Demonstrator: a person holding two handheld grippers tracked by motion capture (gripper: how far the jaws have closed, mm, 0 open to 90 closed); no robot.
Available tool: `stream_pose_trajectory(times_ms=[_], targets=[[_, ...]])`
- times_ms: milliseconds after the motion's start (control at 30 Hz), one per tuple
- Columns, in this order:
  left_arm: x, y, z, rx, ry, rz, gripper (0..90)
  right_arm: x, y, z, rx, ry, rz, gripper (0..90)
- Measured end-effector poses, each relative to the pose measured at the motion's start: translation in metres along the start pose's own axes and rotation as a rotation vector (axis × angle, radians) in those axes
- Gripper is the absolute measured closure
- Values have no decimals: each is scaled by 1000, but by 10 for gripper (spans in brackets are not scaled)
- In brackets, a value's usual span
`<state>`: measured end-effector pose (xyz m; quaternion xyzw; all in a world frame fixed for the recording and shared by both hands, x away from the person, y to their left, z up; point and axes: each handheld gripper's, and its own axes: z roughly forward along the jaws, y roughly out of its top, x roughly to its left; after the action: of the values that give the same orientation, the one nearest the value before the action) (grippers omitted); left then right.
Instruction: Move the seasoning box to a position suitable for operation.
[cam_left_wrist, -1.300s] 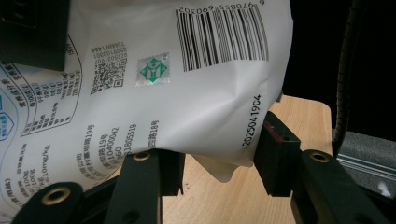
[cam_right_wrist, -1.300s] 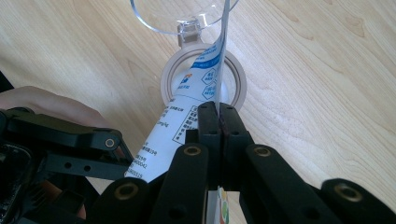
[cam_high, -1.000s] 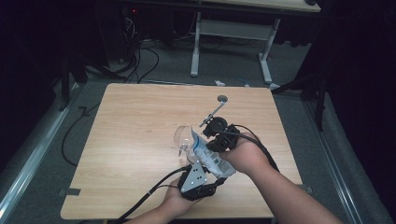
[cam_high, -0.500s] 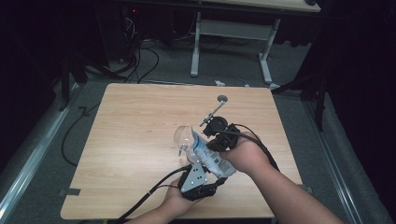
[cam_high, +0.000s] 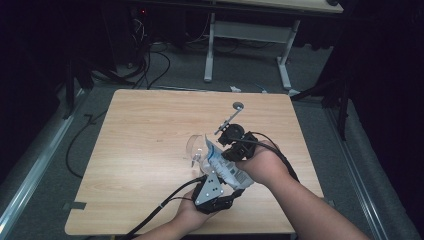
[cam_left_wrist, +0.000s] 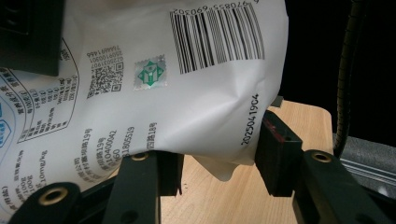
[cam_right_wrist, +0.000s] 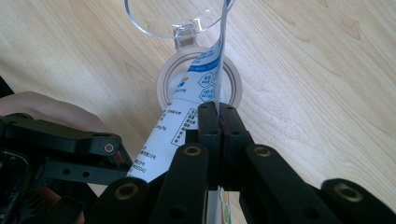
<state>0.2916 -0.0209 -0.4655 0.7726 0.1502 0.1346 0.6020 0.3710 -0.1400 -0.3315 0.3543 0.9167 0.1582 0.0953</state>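
Observation:
A white printed pouch (cam_high: 223, 165) with a barcode hangs tilted over a clear round jar (cam_high: 196, 148) near the table's middle. My left gripper (cam_high: 226, 181) grips the pouch's lower body. In the left gripper view its pads (cam_left_wrist: 273, 149) dent the pouch (cam_left_wrist: 187, 93) from both sides. My right gripper (cam_high: 226, 148) pinches the pouch's upper edge. In the right gripper view its jaws are shut on that thin edge (cam_right_wrist: 218, 109), above the jar's round mouth (cam_right_wrist: 163, 81) and its flipped-back clear lid (cam_right_wrist: 159, 21). What lies inside the jar is hidden.
A slim metal tool with a round end (cam_high: 235, 112) lies on the wooden table (cam_high: 140, 130) just beyond the right hand. Cables trail off the table's near edge (cam_high: 160, 207). A desk frame (cam_high: 250, 35) stands on the dark floor behind.

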Motion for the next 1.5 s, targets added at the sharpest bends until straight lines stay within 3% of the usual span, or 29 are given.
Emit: stream_pose_trajectory(times_ms=[1500], targets=[[6,3,3,1,3,2,568,-3,7,4,1,-5,-3,899]])
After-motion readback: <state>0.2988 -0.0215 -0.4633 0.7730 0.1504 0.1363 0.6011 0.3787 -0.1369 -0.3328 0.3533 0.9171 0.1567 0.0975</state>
